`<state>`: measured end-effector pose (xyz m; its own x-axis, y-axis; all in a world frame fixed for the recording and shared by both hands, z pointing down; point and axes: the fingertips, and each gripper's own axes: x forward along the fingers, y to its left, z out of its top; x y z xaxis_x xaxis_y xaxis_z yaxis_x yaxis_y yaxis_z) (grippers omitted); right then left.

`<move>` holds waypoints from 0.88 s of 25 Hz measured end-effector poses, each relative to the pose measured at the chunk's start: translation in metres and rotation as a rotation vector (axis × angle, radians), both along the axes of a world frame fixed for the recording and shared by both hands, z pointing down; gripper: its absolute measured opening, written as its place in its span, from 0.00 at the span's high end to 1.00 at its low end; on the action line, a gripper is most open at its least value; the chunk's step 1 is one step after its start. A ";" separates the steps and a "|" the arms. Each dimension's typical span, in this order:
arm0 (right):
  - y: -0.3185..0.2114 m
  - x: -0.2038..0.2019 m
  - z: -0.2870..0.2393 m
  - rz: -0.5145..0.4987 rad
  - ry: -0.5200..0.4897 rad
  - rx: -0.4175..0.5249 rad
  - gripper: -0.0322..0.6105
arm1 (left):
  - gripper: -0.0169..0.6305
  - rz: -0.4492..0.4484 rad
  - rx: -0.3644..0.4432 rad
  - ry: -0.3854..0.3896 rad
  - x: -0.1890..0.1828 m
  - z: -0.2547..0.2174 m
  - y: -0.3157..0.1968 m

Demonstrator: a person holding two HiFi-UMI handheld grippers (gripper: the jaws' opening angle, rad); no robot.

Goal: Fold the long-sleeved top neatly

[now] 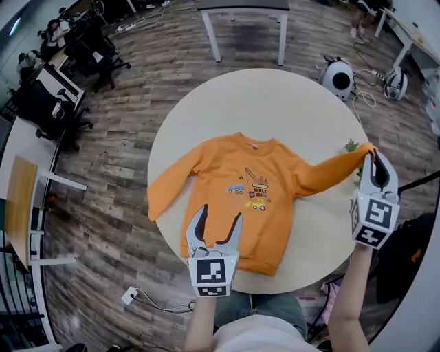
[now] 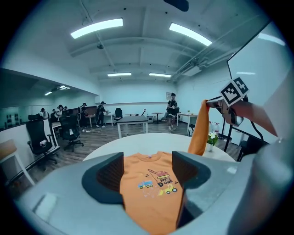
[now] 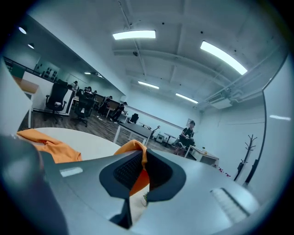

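Observation:
An orange long-sleeved top (image 1: pixel 240 199) with a digger print lies face up on the round pale table (image 1: pixel 275 103), collar at the far side. Its left sleeve (image 1: pixel 172 182) rests flat, angled toward the table's left edge. The right sleeve (image 1: pixel 330 170) is pulled out to the right and lifted at the cuff, which my right gripper (image 1: pixel 372 155) is shut on; the cuff (image 3: pixel 133 148) shows pinched between the jaws. My left gripper (image 1: pixel 219 221) hovers open over the top's lower hem, with the top (image 2: pixel 154 188) showing between its fingers.
A small green plant (image 1: pixel 352 146) stands near the table's right edge beside the lifted cuff. A grey desk (image 1: pixel 246 17) sits beyond the table, office chairs (image 1: pixel 89 48) at the far left. A cable and plug (image 1: pixel 141 297) lie on the wood floor.

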<state>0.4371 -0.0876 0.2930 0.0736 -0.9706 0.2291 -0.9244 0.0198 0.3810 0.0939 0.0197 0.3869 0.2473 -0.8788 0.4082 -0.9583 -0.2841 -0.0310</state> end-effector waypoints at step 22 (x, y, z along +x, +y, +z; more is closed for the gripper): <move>-0.044 -0.227 0.048 -0.231 0.080 -0.096 0.89 | 0.48 -0.156 -0.003 0.033 -0.150 0.012 0.008</move>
<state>0.2099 -0.1319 0.3407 -0.1263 -0.9378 0.3234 -0.8581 0.2669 0.4388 -0.0559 0.0281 0.3991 0.1217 -0.9063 0.4048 -0.9912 -0.1322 0.0021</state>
